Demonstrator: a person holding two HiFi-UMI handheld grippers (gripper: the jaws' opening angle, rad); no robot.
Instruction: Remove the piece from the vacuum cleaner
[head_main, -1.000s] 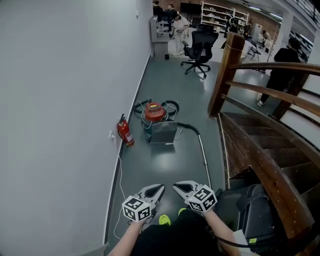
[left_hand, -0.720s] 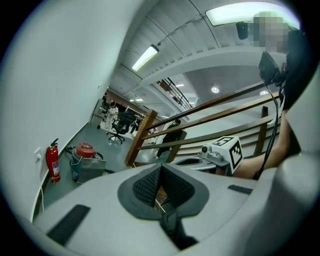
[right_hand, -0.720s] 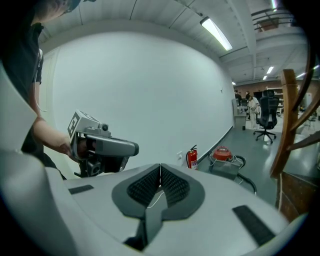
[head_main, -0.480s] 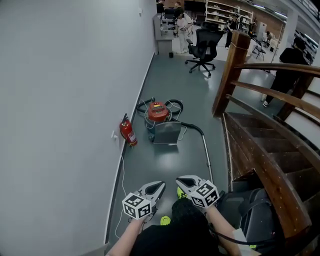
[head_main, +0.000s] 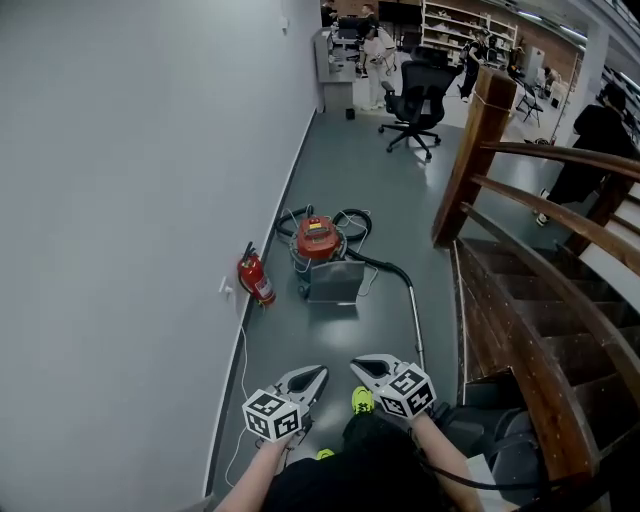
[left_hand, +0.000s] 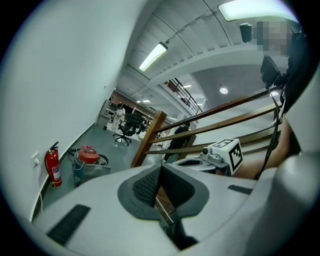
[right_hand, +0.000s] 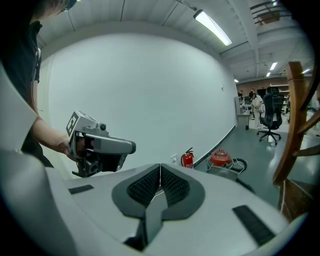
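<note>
At the far left a plain white wall (head_main: 130, 200) runs along the corridor, on the outer side of the left gripper (head_main: 318, 373). This gripper is clenched, its two jaws pressed together with nothing between them, and it points forward over the grey floor (head_main: 330, 340). Ahead of it and a little to its left, a red fire extinguisher (head_main: 256, 279) stands against the wall. Well ahead of both grippers, about in line with the gap between them, the vacuum cleaner (head_main: 315, 238) sits on the floor. It has a red top, and a grey box-like part (head_main: 334, 281) on its near side seems to belong to it, though from this far I cannot be sure. A dark hose (head_main: 385, 266) goes from the cleaner to the right and joins a thin metal tube (head_main: 415, 320) that lies on the floor, reaching back toward the right gripper (head_main: 357, 364). The right gripper is just beside the left one, also clenched and empty. Far ahead of it stands a black office chair (head_main: 420, 98). On its right side a wooden staircase (head_main: 530, 320) with a railing rises.
</note>
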